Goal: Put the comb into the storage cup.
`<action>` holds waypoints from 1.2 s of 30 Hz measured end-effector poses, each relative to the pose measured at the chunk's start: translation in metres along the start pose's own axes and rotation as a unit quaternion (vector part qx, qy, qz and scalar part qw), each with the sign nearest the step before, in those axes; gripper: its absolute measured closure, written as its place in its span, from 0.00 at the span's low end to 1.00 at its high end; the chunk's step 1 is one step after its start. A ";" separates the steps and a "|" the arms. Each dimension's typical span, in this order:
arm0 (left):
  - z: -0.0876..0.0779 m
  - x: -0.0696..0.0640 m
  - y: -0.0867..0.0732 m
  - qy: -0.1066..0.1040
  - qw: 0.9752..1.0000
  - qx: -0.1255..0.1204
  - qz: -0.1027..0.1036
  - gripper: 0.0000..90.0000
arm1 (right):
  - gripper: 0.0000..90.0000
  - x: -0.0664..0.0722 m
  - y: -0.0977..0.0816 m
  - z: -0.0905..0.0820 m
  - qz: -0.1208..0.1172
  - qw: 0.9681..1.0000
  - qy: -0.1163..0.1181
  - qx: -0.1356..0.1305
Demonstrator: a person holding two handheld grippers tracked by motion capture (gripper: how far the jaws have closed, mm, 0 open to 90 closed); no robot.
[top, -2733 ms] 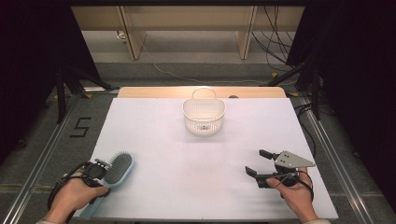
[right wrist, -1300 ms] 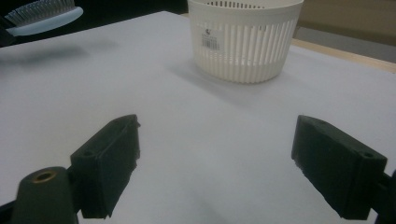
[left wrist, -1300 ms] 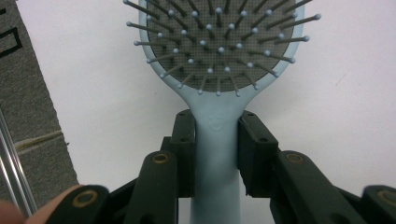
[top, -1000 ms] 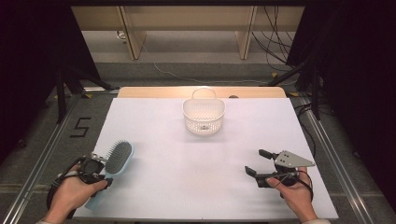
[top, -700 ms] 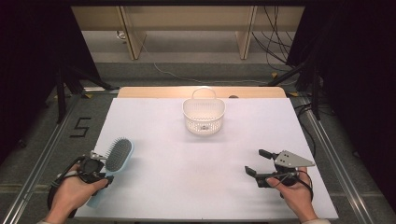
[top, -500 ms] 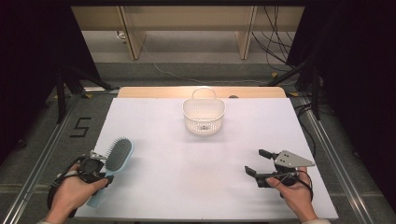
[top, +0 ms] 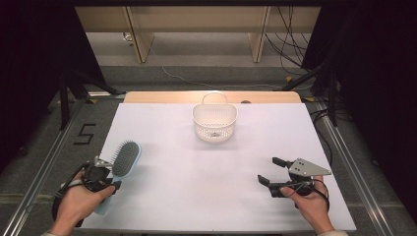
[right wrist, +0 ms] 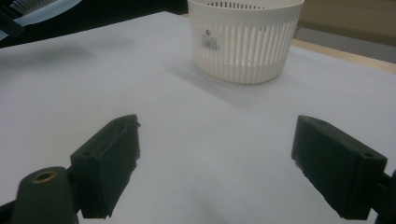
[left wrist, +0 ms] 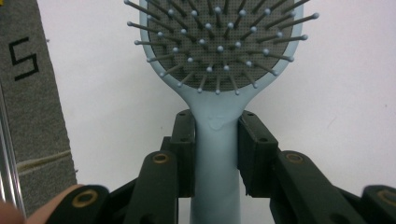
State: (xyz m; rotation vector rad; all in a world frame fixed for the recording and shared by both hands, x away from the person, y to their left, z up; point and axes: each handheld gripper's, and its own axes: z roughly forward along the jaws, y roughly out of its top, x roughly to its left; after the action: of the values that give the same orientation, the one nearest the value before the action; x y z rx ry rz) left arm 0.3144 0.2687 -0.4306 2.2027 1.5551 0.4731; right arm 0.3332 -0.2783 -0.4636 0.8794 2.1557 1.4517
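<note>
Already your left gripper has its jaws clamped on the neck of the pale blue hairbrush, whose long axis runs straight out from the jaws with the bristled head pointing away from you at the table's near left corner. From there the white basket lies ahead and to the right, at the far middle of the table, holding nothing I can make out. Your right gripper rests with its jaws spread wide on nothing, facing that basket.
</note>
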 end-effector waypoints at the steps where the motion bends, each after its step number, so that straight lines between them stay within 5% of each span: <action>1: 0.000 0.000 0.000 0.000 1.000 -0.002 0.000 0.78 | 0.18 0.000 0.000 0.000 0.000 1.000 0.000 0.000; 21: -0.004 -0.006 0.007 0.017 0.996 -0.084 -0.001 0.78 | 0.18 0.000 0.000 0.001 -0.001 1.000 0.001 0.000; 36: -0.004 -0.009 0.009 0.025 0.991 -0.132 -0.002 0.78 | 0.18 0.000 0.000 0.001 -0.001 1.000 0.001 0.000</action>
State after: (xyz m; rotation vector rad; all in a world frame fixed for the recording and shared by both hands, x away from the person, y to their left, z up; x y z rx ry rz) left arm 0.3169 0.2578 -0.4227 1.9999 1.4299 0.6952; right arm 0.3337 -0.2779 -0.4637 0.8758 2.1578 1.4508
